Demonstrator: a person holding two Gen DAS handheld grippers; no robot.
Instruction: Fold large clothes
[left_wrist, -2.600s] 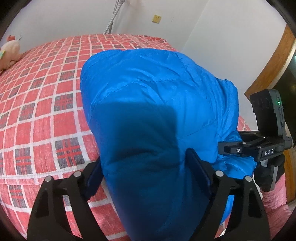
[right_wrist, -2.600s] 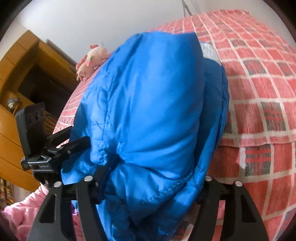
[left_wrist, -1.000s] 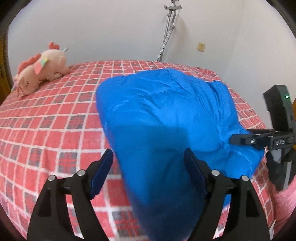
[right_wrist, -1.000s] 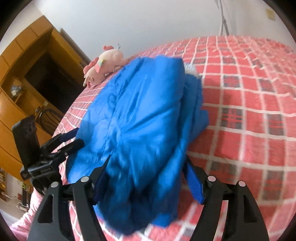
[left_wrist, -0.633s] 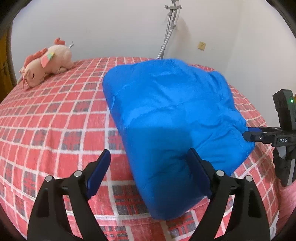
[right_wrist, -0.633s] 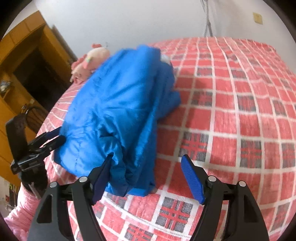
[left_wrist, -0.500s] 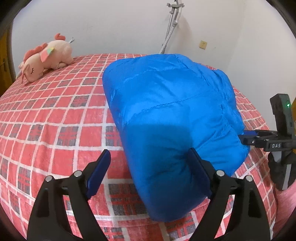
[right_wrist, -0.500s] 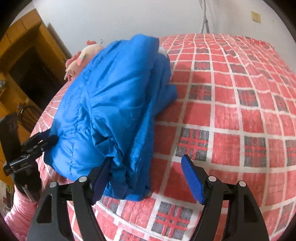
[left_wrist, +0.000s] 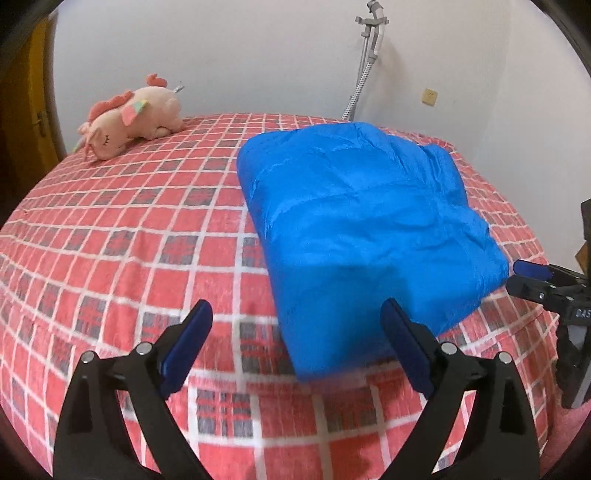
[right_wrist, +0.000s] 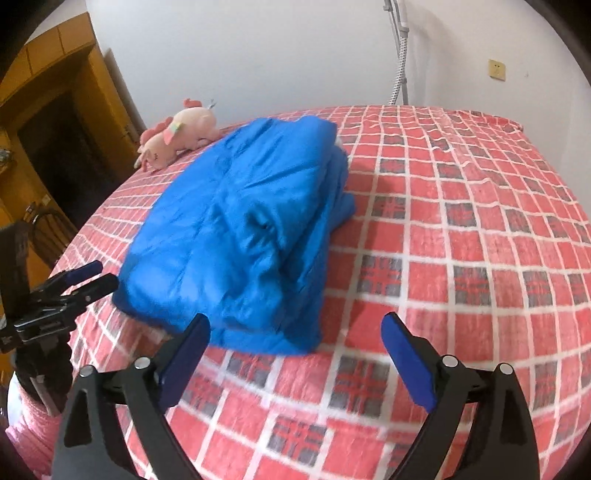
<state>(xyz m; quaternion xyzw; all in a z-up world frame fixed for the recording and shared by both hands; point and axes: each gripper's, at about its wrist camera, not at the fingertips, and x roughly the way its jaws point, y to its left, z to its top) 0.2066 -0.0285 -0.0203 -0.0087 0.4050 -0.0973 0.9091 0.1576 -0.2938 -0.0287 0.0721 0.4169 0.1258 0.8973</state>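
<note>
A blue puffy jacket (left_wrist: 365, 225) lies folded into a thick bundle on the red checked bed (left_wrist: 122, 236). It also shows in the right wrist view (right_wrist: 243, 236). My left gripper (left_wrist: 295, 328) is open and empty, just short of the bundle's near edge. My right gripper (right_wrist: 295, 332) is open and empty, close to the bundle's near end. Each gripper shows at the edge of the other's view, apart from the jacket.
A pink plush toy (left_wrist: 129, 116) lies at the bed's far left corner, also in the right wrist view (right_wrist: 177, 134). A wooden wardrobe (right_wrist: 55, 122) stands to the left. White walls and a hose bracket (left_wrist: 364, 55) are behind the bed.
Both grippers have let go of the jacket and pulled back. The bundle has dropped onto the bed and lies still.
</note>
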